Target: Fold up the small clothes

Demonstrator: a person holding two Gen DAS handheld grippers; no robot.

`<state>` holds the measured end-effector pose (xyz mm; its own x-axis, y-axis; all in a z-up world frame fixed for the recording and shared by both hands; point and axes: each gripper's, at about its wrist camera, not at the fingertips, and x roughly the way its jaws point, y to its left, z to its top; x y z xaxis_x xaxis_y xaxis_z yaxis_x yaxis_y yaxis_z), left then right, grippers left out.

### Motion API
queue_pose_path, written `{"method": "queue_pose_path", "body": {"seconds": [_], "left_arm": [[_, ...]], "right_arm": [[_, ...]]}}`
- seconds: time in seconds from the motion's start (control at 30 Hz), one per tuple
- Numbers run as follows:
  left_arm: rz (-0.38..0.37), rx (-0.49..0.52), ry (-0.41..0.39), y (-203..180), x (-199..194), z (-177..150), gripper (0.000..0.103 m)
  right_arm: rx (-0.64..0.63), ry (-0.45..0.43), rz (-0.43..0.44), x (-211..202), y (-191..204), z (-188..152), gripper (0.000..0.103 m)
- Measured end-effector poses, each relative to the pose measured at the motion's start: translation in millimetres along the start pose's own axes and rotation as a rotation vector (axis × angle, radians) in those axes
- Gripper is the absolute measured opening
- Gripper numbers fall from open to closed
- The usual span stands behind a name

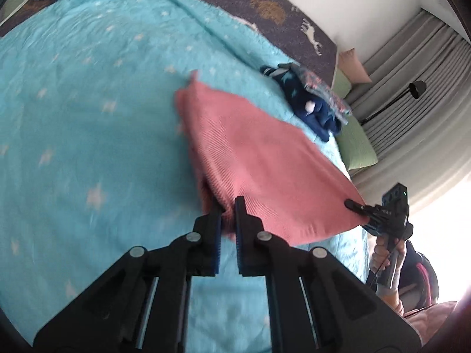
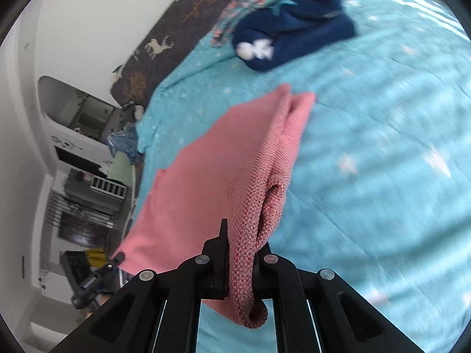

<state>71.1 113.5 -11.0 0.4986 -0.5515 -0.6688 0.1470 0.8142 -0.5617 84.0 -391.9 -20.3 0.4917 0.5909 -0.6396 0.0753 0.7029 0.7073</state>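
A pink knitted garment (image 1: pixel 259 158) hangs stretched in the air above a turquoise star-patterned bedspread (image 1: pixel 88 103). My left gripper (image 1: pixel 228 206) is shut on one corner of it. My right gripper (image 1: pixel 357 206) is shut on the opposite corner, seen at the right in the left wrist view. In the right wrist view the pink garment (image 2: pixel 212 176) is pinched in my right gripper (image 2: pixel 241 235), and my left gripper (image 2: pixel 116 257) grips its far corner at the lower left. The garment hangs doubled, its lower edge over the bedspread (image 2: pixel 382 147).
A dark blue garment (image 1: pixel 312 108) and a floral cloth (image 1: pixel 326 94) lie in a pile near the bed's far edge, also in the right wrist view (image 2: pixel 294 35). A dark patterned headboard (image 1: pixel 265 6), green pillows (image 1: pixel 356 144) and grey curtains (image 1: pixel 412 88) border the bed.
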Motion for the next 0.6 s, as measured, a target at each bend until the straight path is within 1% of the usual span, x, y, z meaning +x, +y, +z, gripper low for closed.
{"method": "queue_pose_path", "body": {"seconds": [0.07, 0.1, 0.13, 0.17, 0.2, 0.23, 0.27, 0.3, 0.33, 0.37, 0.4, 0.43, 0.47, 0.5, 0.53, 0.57, 0.6], "left_arm": [[0.026, -0.028, 0.008, 6.3, -4.3, -16.6, 0.009], [0.025, -0.043, 0.017, 11.6, -5.0, -22.8, 0.008], [0.027, -0.055, 0.025, 15.2, -4.6, -26.7, 0.008], [0.048, -0.066, 0.028, 19.1, -3.7, -29.8, 0.008], [0.067, -0.068, 0.027, 19.2, -2.0, -31.0, 0.008], [0.09, -0.066, 0.023, 19.3, -1.2, -31.0, 0.009], [0.097, -0.065, 0.017, 17.6, -0.1, -30.2, 0.009], [0.083, -0.062, 0.013, 15.6, 0.4, -28.7, 0.011], [0.062, -0.06, 0.018, 13.3, 2.4, -26.1, 0.026], [0.053, -0.062, 0.02, 11.7, 4.8, -24.8, 0.048], [0.054, -0.069, 0.012, 10.5, 6.7, -22.8, 0.059], [0.054, -0.067, 0.003, 9.1, 8.4, -21.4, 0.065], [0.054, -0.056, 0.005, 7.8, 12.8, -19.8, 0.065], [0.059, -0.055, 0.011, 7.4, 17.1, -18.3, 0.065], [0.072, -0.058, 0.017, 8.0, 22.4, -17.6, 0.065], [0.094, -0.064, 0.028, 9.6, 29.0, -16.7, 0.062], [0.112, -0.066, 0.043, 11.7, 36.1, -16.6, 0.054]], "right_arm": [[0.011, 0.015, -0.024, -8.7, -15.7, -24.9, 0.006], [-0.001, 0.033, -0.045, -7.7, -18.5, -32.3, 0.007], [-0.02, 0.049, -0.082, -6.2, -19.4, -38.8, 0.008], [-0.052, 0.055, -0.158, -5.1, -19.9, -45.1, 0.014], [-0.072, 0.054, -0.199, -5.7, -19.0, -46.6, 0.018], [-0.083, 0.046, -0.215, -8.2, -18.5, -46.0, 0.018], [-0.076, 0.035, -0.223, -11.7, -18.2, -43.0, 0.021], [-0.06, 0.0, -0.249, -18.3, -17.2, -37.2, 0.024], [-0.064, -0.043, -0.284, -25.6, -14.9, -32.9, 0.025], [-0.075, -0.076, -0.312, -29.8, -12.6, -30.4, 0.027], [-0.104, -0.128, -0.365, -35.2, -4.9, -25.6, 0.027], [-0.13, -0.162, -0.398, -38.5, 2.3, -23.3, 0.028], [-0.16, -0.191, -0.411, -38.9, 10.5, -20.8, 0.029], [-0.192, -0.209, -0.394, -36.4, 19.9, -19.1, 0.029], [-0.212, -0.204, -0.346, -30.1, 27.6, -18.5, 0.029], [-0.221, -0.189, -0.311, -23.7, 32.9, -18.2, 0.029], [-0.234, -0.149, -0.251, -12.3, 38.2, -19.3, 0.029]]}}
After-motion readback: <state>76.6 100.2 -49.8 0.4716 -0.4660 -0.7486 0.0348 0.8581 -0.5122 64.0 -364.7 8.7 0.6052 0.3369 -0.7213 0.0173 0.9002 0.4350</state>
